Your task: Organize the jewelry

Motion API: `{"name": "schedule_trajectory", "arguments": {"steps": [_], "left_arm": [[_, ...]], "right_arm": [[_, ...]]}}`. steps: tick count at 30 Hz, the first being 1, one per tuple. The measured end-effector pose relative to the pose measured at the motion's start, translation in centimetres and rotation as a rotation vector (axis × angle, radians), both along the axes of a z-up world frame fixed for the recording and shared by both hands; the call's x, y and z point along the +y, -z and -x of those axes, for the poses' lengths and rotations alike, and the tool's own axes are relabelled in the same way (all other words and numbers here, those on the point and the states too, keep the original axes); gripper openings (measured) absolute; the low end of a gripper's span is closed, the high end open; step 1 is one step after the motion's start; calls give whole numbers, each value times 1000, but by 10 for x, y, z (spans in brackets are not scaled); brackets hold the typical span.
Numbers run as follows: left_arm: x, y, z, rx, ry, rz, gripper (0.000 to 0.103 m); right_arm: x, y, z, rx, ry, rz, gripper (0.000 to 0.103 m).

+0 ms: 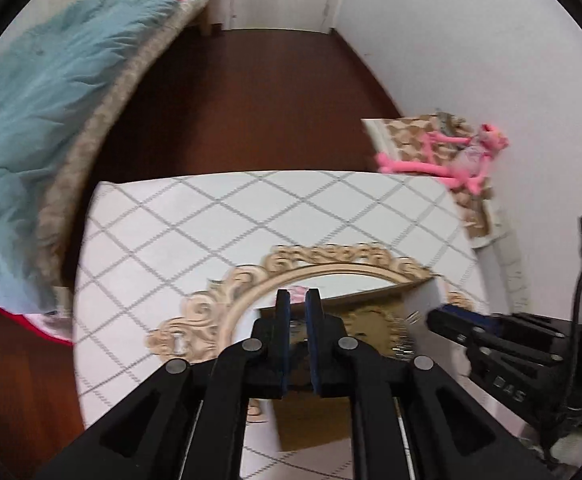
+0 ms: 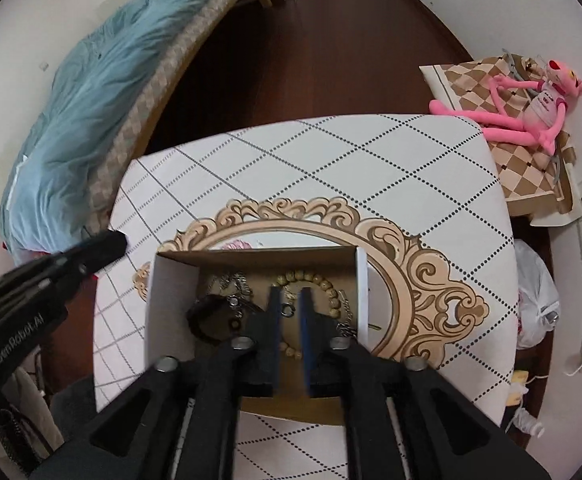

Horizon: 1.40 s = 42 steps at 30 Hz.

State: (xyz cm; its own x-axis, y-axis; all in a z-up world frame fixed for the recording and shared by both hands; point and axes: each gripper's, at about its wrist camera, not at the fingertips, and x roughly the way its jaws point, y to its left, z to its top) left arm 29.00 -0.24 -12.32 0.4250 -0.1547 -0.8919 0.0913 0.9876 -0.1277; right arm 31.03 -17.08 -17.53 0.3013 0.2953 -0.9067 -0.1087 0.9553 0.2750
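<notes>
We see the box (image 2: 179,280), an open cardboard one w/ white outer walls, at centre of the right wrist view, on the table (image 2: 371,168). Inside lie a wooden bead bracelet (image 2: 323,282) toward the box's right side, a dark bracelet (image 2: 211,316) at lower left, and silvery chains (image 2: 239,282) near the back wall; more small metal bits are too tangled to name.

The right gripper (image 2: 290,300) hangs over the box interior, jaws a little apart, nothing between the blue pads, so it is released. A small metal ring shows through the gap, lying on the box floor.

The left gripper (image 1: 297,300) in its own view is also slightly parted and grasping nothing; it sits over the box's near-left edge, w/ the gold frame print on the tablecloth beyond it. In the right view we see it at left of the frame, outside the box.

Further out: a blue blanket (image 2: 91,100) on a bed at upper left, dark wood floor at top centre, a pink plush toy (image 2: 531,108) on a checked cushion (image 2: 531,172) at upper right.
</notes>
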Motion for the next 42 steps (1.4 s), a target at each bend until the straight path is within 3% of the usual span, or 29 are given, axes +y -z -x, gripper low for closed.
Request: {"name": "schedule_trajectory", "arguments": {"steps": [1, 2, 3, 7, 11, 15, 19, 25, 42], "left_arm": [[2, 1, 0, 0, -12, -12, 24], [6, 1, 2, -4, -31, -26, 53], [9, 2, 4, -10, -40, -29, 78], [20, 2, 15, -34, -81, -48, 82], [28, 5, 29, -43, -111, -81, 102], [32, 12, 46, -30, -130, -124, 102], [32, 18, 66, -2, -145, -126, 102], [27, 6, 96, 3, -153, -121, 102], [17, -129, 202, -226, -162, -101, 102]], "right_arm": [[0, 0, 1, 1, 4, 1, 33], [0, 0, 1, 1, 7, 4, 47], [0, 0, 2, 1, 3, 3, 51], [-3, -4, 6, -15, 18, 22, 52], [-5, -9, 16, -37, 43, 77, 73], [-5, -11, 31, -59, 56, 167, 96], [-1, -9, 51, -63, 53, 247, 99], [3, -20, 86, -82, 55, 277, 101], [-9, -163, 208, -353, 146, 257, 101]]}}
